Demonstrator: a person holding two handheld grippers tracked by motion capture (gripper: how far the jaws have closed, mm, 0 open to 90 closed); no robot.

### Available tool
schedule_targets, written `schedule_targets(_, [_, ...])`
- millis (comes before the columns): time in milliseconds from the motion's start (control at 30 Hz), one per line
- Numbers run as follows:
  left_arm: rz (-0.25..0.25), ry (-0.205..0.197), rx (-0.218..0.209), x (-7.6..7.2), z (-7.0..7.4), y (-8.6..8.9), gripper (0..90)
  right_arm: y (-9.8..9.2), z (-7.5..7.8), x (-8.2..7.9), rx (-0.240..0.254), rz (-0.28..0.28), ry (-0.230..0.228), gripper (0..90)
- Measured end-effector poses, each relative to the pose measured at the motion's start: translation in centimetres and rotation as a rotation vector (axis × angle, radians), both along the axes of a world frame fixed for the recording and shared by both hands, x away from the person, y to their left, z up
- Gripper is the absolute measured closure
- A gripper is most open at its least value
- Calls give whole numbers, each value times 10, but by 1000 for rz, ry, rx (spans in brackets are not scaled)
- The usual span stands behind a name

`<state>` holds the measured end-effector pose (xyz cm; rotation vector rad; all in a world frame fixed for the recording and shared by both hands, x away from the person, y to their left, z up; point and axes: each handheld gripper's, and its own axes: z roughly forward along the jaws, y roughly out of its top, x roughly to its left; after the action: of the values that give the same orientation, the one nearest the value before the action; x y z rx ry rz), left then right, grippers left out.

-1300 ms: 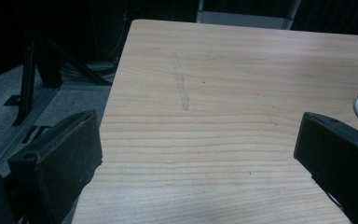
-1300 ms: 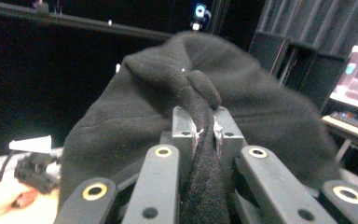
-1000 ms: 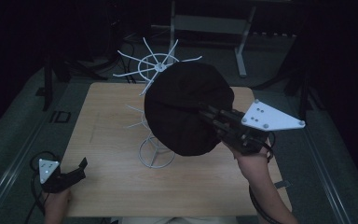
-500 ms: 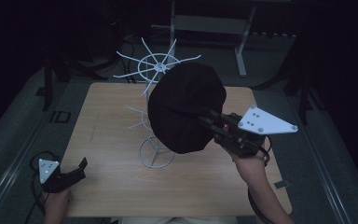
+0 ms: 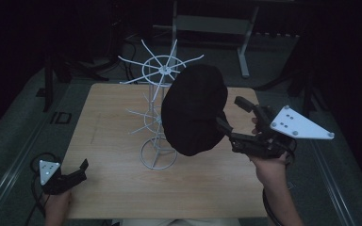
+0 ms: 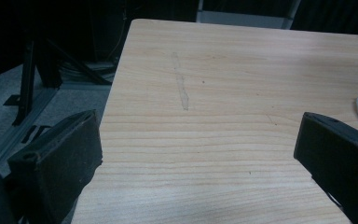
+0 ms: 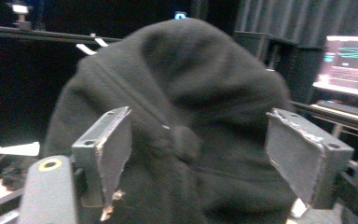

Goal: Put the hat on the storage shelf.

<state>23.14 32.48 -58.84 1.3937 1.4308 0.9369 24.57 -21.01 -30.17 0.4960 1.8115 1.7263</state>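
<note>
High view: hat [image 5: 194,110] hung on rack [image 5: 159,117]; my right claw [image 5: 238,120] at 3 o'clock, released. Left claw [image 5: 78,170] released, idle on desk [image 5: 118,188].

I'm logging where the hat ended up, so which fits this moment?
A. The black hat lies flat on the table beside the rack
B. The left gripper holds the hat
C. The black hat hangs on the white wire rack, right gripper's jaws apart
C: the black hat sits up on the white wire rack, and the right gripper shows its jaws spread wide on either side of it.
</note>
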Motion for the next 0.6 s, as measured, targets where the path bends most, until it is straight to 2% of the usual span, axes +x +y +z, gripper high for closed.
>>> schedule_targets(67, [0,0,-1,0,0,0,14,-8,-1,1,-11,-5,1,168])
schedule_targets(200, [0,0,-1,0,0,0,15,-25,-7,8,13,-9,30,159])
schedule_targets(400, [-1,-1,1,0,0,0,14,-45,-29,18,-17,-109,74,141])
schedule_targets(600, [-1,0,1,0,0,0,15,-67,-58,34,-16,-180,133,143])
